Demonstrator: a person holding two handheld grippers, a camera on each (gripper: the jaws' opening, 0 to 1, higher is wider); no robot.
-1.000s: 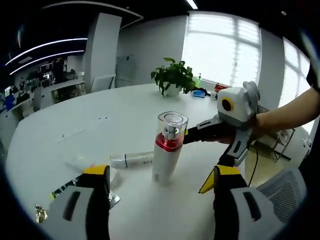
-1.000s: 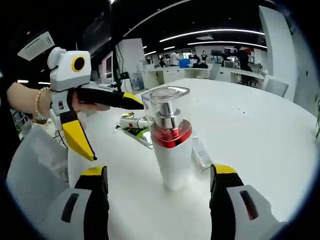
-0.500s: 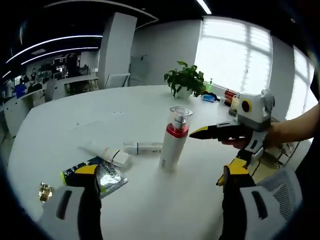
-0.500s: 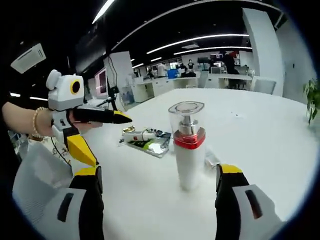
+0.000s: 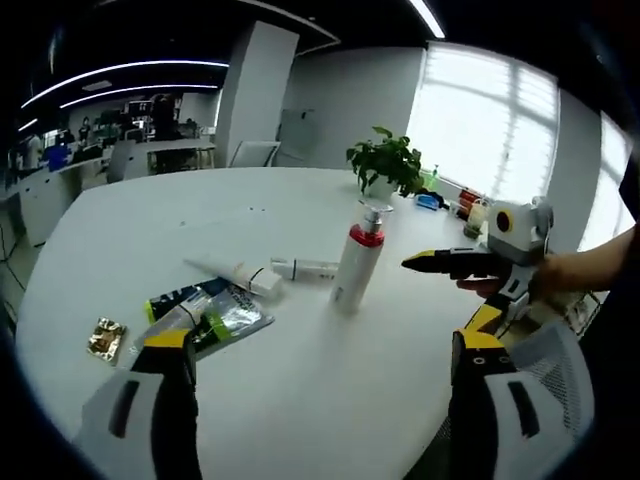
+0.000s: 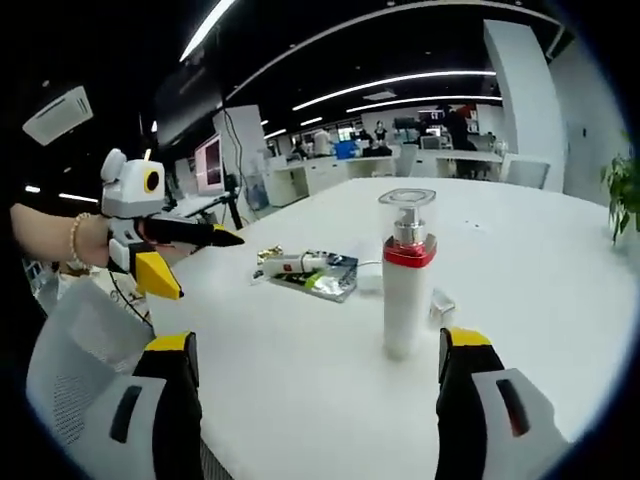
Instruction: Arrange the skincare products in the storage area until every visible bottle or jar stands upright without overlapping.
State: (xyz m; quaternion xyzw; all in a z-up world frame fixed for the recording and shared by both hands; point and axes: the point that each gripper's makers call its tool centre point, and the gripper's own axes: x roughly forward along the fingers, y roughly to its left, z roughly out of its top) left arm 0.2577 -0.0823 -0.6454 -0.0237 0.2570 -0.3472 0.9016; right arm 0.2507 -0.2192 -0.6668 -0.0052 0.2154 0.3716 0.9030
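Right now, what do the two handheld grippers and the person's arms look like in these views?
Each gripper has grey jaws with yellow tips and a dark slot. The left gripper, seen from the side, has a white box, black body tapering to a yellow point, and a yellow trigger piece; the right gripper matches it. A beaded bracelet circles the wrist behind the left gripper. Sleeves aren't clearly visible.

Pump bottle (image 5: 357, 263) upright on white table (image 5: 300, 400); tubes (image 5: 262, 277) lying beside.
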